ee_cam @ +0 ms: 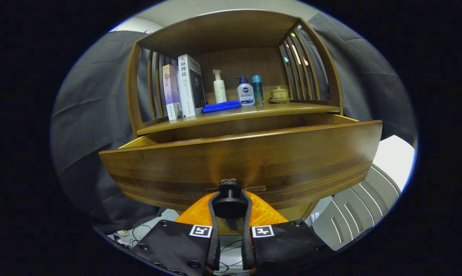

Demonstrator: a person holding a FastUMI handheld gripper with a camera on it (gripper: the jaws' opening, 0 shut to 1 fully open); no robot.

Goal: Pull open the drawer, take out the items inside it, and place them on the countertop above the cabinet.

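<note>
Gripper view: the gripper point(229, 203) has its jaws closed on the dark round knob point(229, 196) at the middle of the drawer front, one finger pressing each side of it. The wooden drawer point(242, 161) stands pulled out from the cabinet, its front panel filling the space just ahead of the fingers; its inside cannot be seen from this low angle, so whatever lies in it is hidden. Above the drawer runs the countertop point(254, 112), the table-like surface of the cabinet, roofed by a curved wooden hood with slatted sides. On it, from the left, two books point(183, 92) stand upright against each other, a folded blue cloth point(221, 106) lies just beside them near the front edge, a white pump bottle point(219, 87) stands behind the cloth, then a white-and-blue pump bottle point(245, 92), a slim teal bottle point(258, 90) touching or nearly touching it, and a small lidded teacup point(280, 94) on a saucer well to the right. Grey cloth hangs behind the cabinet on both sides
</note>
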